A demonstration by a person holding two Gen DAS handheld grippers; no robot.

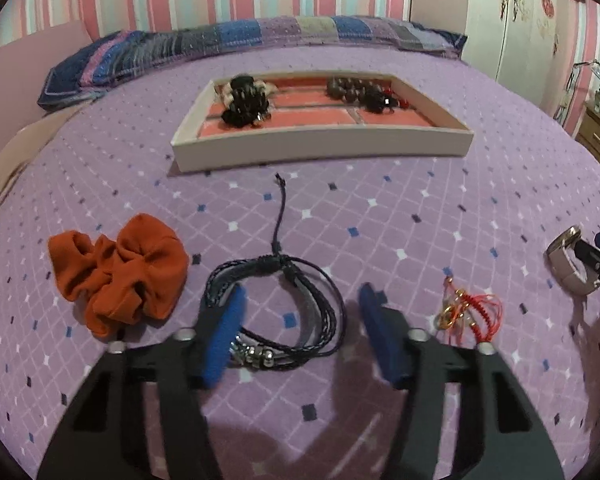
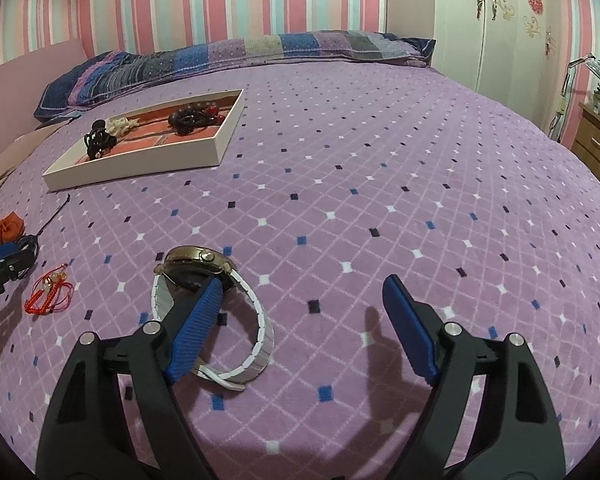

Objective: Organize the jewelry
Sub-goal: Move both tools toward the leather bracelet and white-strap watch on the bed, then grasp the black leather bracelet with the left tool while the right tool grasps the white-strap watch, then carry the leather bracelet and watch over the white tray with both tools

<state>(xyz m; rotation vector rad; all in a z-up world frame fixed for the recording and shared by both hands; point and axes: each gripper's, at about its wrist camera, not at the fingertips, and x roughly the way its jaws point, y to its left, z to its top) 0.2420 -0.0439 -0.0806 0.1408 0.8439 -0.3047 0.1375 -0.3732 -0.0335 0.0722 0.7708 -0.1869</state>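
You're working over a bed covered in a purple blanket [image 1: 380, 216] with a white lattice and small blue, dark and white diamonds. Landmark: the shallow cream tray with a red lining [image 1: 320, 146], lying flat on it. Just in front of the tray, a dark braided-cord bracelet with metal beads [image 1: 300, 312]. Left of that bracelet, a rust-orange fabric scrunchie [image 1: 120, 276]; right of it, a red string bracelet with gold rings [image 1: 468, 312]. Farther right, a gold-cased watch on a white band [image 2: 236, 312]. Beyond the tray, a long blue-and-purple patchwork pillow [image 1: 260, 36].

The left fingers [image 1: 224, 332] hide part of the braided bracelet [image 1: 300, 312].
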